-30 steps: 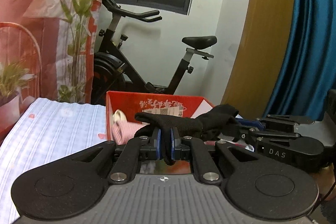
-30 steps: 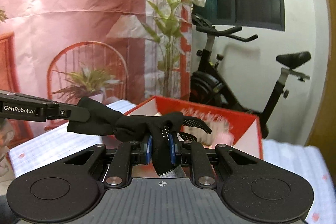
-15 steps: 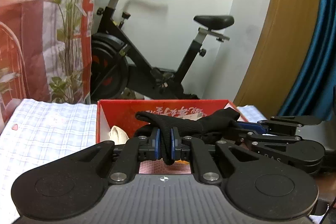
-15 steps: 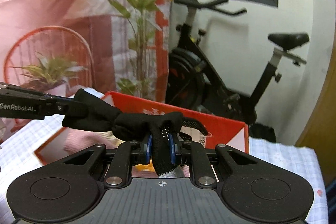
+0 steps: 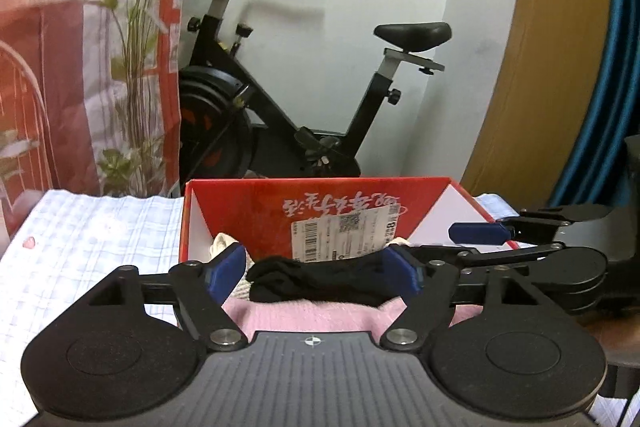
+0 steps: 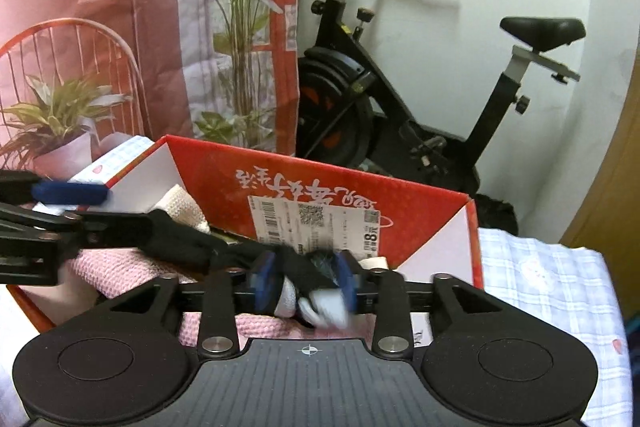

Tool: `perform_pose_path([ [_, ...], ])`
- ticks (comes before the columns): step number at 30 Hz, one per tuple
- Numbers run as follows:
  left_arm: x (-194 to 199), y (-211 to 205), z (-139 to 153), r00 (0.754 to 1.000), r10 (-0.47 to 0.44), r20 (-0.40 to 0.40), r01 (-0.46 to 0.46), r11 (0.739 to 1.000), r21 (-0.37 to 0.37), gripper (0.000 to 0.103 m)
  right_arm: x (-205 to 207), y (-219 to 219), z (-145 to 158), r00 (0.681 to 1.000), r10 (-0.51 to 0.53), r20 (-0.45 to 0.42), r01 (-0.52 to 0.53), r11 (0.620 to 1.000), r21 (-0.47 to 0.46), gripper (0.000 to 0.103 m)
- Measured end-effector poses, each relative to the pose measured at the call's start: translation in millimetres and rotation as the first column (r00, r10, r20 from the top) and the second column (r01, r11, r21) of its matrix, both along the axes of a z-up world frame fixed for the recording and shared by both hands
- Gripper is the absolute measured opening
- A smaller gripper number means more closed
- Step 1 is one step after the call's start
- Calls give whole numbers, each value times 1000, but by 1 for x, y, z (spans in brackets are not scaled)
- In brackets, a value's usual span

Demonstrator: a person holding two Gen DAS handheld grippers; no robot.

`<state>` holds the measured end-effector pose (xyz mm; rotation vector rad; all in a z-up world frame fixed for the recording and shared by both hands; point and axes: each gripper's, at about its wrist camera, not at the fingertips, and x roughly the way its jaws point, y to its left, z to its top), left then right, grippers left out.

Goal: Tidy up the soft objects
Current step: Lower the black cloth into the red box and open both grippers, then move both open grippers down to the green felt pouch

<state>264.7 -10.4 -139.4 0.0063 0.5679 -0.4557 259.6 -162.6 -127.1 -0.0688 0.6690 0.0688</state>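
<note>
A black sock (image 5: 320,281) lies stretched across a pink knitted cloth (image 5: 312,315) inside the red cardboard box (image 5: 248,203). My left gripper (image 5: 316,267) is open, its blue pads standing wide on either side of the sock without touching it, and its jaws are still opening. In the right wrist view the sock (image 6: 188,247) runs from the left gripper (image 6: 80,211) to my right gripper (image 6: 306,283). The right jaws are opening, and the sock's blurred end with its white part hangs loose between the pads. A cream cloth (image 6: 180,203) lies in the box's far left corner.
The box (image 6: 224,167) stands on a pale checked tablecloth (image 5: 92,235). Behind it are a black exercise bike (image 5: 304,115), a pink printed backdrop with plants (image 6: 120,27), a wooden panel (image 5: 560,67) and a blue curtain (image 5: 616,87).
Both grippers came closer to the red box and sank over it. The left jaws let go of the sock, the right jaws widened, and the sock dropped onto the pink cloth.
</note>
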Motion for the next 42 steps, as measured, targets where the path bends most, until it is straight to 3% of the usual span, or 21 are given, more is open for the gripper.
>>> perform_pose_path([
  [5,-18,1,8,1000,-6,25,5,1000,31,86,-19,0,7,999,-5,45,6,1000,-14,60],
  [12,-49,14,11,999,13,29,-14,999,44,89,-61,-4,23,995,4,104,0,999,-39,63],
  [23,-107,35,8,999,30,24,-31,999,23,90,-151,-12,25,978,7,210,-11,1000,15,65],
  [29,-128,34,-17,999,43,-29,-43,999,28,90,-199,-15,0,975,8,222,-14,1000,27,65],
  [34,-139,35,-43,992,65,-105,-67,998,-11,90,-223,-12,-36,988,18,156,-23,999,30,65],
  [42,-154,30,-76,982,58,-180,-60,998,-4,90,-243,6,-85,998,39,58,-41,999,30,64],
])
